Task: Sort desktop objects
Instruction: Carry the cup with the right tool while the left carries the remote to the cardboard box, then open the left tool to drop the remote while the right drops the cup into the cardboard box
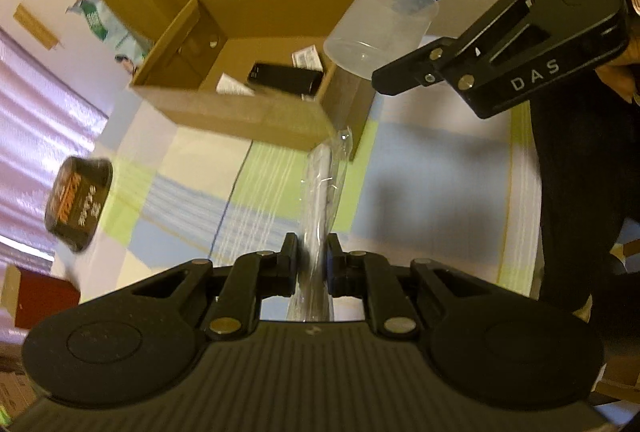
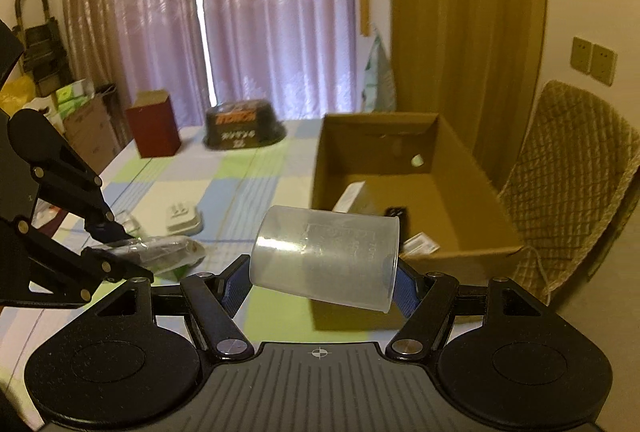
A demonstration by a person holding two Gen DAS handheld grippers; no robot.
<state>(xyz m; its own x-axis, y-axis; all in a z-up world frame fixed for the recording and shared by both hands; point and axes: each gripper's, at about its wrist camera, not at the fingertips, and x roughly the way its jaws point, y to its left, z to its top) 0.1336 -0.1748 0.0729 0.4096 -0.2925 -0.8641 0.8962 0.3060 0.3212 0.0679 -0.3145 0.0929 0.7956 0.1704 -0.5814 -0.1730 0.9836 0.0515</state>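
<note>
The right gripper [image 2: 320, 282] clamps a clear cup [image 2: 326, 256] lying sideways, mouth rightward, while the left gripper [image 1: 313, 256] pinches what seems a wrapped long item [image 1: 320, 184] pointing toward the cardboard box [image 1: 240, 112].

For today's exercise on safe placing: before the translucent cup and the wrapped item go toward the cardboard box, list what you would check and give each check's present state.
1. Right hand-held gripper shut on translucent cup: ok.
2. Cup level: not ok, it lies tilted on its side between the fingers.
3. Left hand-held gripper shut on plastic-wrapped item: ok.
4. Cardboard box open on top: ok.
5. Free floor inside the box beside the black object: ok.
6. What the wrapped item is: cannot tell.
</note>
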